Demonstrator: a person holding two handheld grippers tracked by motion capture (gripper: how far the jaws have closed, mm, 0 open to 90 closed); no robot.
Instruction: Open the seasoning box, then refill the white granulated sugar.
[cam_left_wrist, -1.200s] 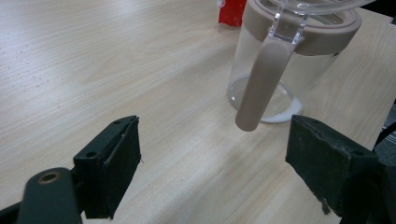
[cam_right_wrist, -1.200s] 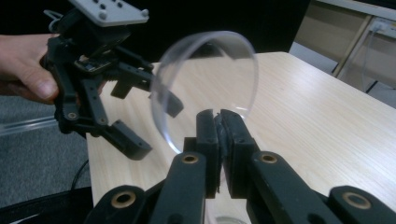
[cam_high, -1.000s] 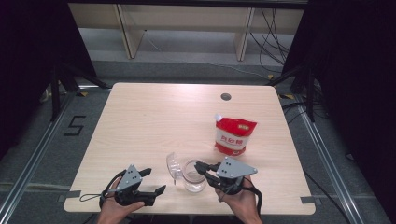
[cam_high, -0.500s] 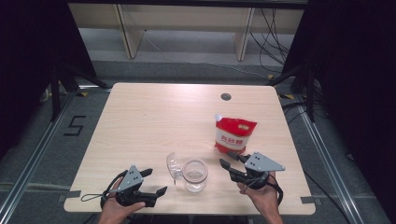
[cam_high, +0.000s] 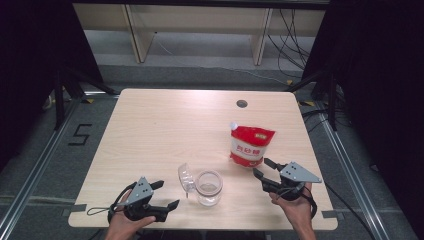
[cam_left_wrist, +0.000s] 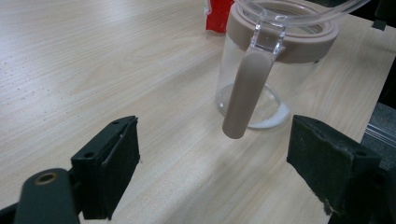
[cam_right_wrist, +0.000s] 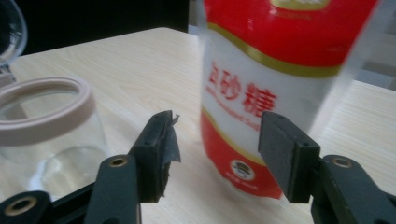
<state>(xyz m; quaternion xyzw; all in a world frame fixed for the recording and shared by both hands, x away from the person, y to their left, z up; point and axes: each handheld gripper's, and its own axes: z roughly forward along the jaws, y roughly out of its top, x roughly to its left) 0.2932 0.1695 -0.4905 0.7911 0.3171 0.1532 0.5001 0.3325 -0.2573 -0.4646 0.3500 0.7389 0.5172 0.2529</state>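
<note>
- The desk (cam_high: 165, 130) is a pale wood-grain rectangle with rounded corners, and a small round dark cable hole (cam_high: 242, 104) sits near its far edge.
- Beyond the desk stands a light wooden shelf unit (cam_high: 200, 30), with loose black cables (cam_high: 292, 45) trailing over the grey floor to its right.
- Black curtains close off both sides of the room; metal rails run along the floor on each side, and a "5" marking (cam_high: 80, 134) is taped on the floor at the left.
- A clear glass jar (cam_high: 208, 188) with a beige rim stands near the desk's front edge, its transparent hinged lid (cam_high: 185, 178) flipped open to the left; a little white powder lies in its bottom in the left gripper view.
- A red-and-white pouch (cam_high: 251, 145) with red printed characters stands upright, right of the jar and farther back.
- The left gripper (cam_high: 165, 195) is held at the front left corner, jaws wide apart, nothing between them, pointing toward the jar.
- The right gripper (cam_high: 264, 169) is held near the front right, jaws apart and empty, just in front of the pouch, which fills the space beyond them in the right gripper view.
</note>
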